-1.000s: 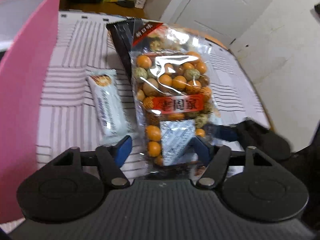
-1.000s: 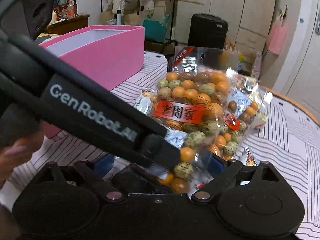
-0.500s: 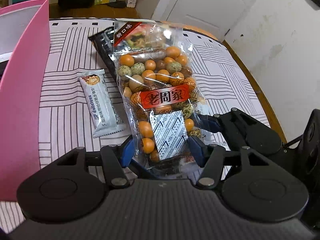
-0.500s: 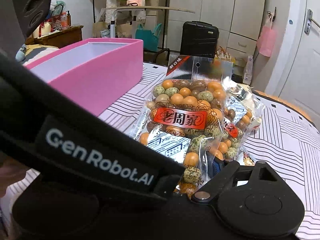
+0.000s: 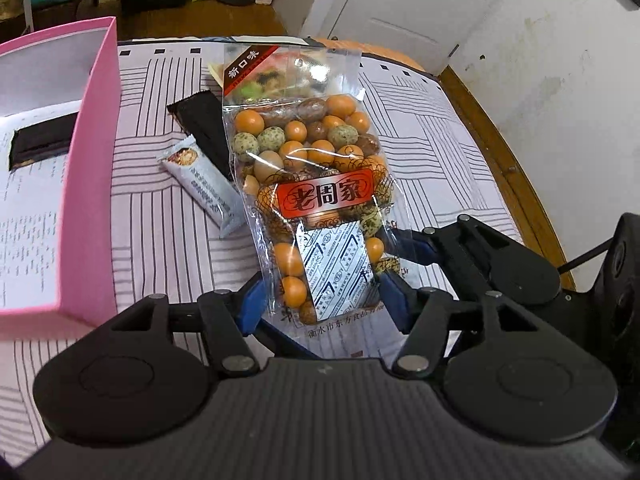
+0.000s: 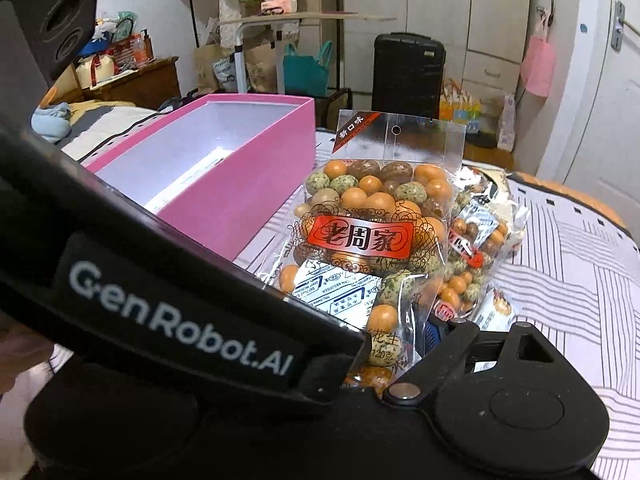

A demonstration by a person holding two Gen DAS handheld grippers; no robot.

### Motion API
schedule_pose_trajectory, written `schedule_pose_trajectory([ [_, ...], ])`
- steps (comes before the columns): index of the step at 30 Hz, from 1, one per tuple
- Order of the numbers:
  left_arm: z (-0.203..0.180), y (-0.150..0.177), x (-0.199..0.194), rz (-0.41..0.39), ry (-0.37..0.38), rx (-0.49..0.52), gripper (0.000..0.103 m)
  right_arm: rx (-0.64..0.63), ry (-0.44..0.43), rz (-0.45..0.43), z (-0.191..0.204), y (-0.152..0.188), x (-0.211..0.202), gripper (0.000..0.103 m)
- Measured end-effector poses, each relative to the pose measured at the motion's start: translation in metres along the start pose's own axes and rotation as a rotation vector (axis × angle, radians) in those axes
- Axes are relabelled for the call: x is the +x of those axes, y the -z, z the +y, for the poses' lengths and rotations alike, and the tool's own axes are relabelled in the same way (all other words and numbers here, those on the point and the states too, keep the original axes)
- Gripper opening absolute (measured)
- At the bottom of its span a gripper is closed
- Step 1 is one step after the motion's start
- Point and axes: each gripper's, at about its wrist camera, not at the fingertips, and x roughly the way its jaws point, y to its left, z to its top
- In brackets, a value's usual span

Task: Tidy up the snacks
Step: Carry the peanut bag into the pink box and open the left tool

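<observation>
- Left gripper (image 5: pixel 320 304): blue pads pinch the bottom edge of a clear bag of coated peanuts (image 5: pixel 316 184), which stands upright off the striped tablecloth (image 5: pixel 432 152).
- Right gripper (image 5: pixel 404 246): seen from the left wrist at 4 o'clock of the bag, low at its side. Pads seem to nip the bag's lower corner, but its own camera is half blocked by the left tool, so I cannot tell if it grips.
- Pink box (image 5: pixel 96 184) lies at 9 o'clock, open-topped, a dark wrapper (image 5: pixel 40 140) already inside.
- On the cloth between box and bag: a white snack bar (image 5: pixel 204 184) and a dark snack bar (image 5: pixel 204 128). A second peanut bag (image 6: pixel 472 248) lies behind the held one.
- Step, likely: carry the bag to the box.
- Doing it well: keep the pinch firm on the seam, since the film is slick and the load top-heavy. Lift above the box wall before swinging toward 9 o'clock, then lay the bag flat beside the wrapper.
</observation>
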Motion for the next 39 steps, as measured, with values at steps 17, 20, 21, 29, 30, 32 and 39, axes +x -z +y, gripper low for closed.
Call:
schedule_pose_trajectory([
  [17,-0.004,0.013,-0.081,0.046,0.028,-0.061,0.059,-0.062,0.0,0.038,0.052,-0.027,-0.06,0.092],
  [20,0.0,0.015,-0.096,0.033,0.031,-0.066,0.059,-0.076,-0.009,0.03,0.064,-0.033,-0.065,0.092],
  [21,0.002,0.016,-0.101,0.028,0.027,-0.068,0.059,-0.082,-0.01,0.023,0.068,-0.035,-0.067,0.092],
  [29,0.02,0.018,-0.146,-0.035,-0.009,-0.087,0.059,-0.139,-0.045,-0.019,0.099,-0.061,-0.072,0.092],
  [30,0.023,0.017,-0.152,-0.042,-0.014,-0.091,0.059,-0.143,-0.052,-0.024,0.103,-0.066,-0.07,0.092],
  [32,0.031,0.015,-0.162,-0.056,-0.024,-0.1,0.059,-0.146,-0.077,-0.031,0.109,-0.075,-0.067,0.092],
  [39,0.071,0.0,-0.189,-0.12,-0.106,-0.14,0.059,-0.084,-0.225,-0.031,0.116,-0.106,-0.025,0.092],
])
